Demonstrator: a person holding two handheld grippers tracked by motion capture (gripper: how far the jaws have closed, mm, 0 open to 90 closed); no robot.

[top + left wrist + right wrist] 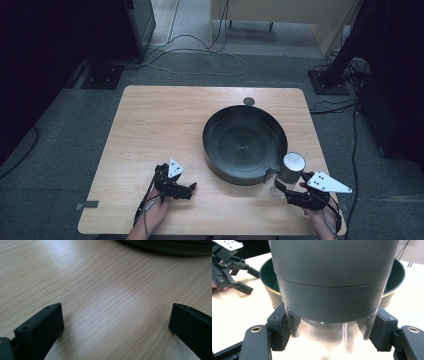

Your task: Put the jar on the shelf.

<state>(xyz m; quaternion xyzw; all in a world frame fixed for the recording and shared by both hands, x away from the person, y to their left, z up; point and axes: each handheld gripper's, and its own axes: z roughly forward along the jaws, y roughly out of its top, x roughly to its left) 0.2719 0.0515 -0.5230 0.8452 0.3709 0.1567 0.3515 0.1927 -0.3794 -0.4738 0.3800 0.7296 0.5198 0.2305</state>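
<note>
Jar (289, 172) with a grey lid and clear glass body stands upright just beside the dark round pan's (245, 144) near-right rim, clamped at the glass between the right gripper's (284, 192) jaws. Left gripper (191, 189) sits on the table (150, 130) off the pan's near-left side, jaws spread wide, holding nothing.
</note>
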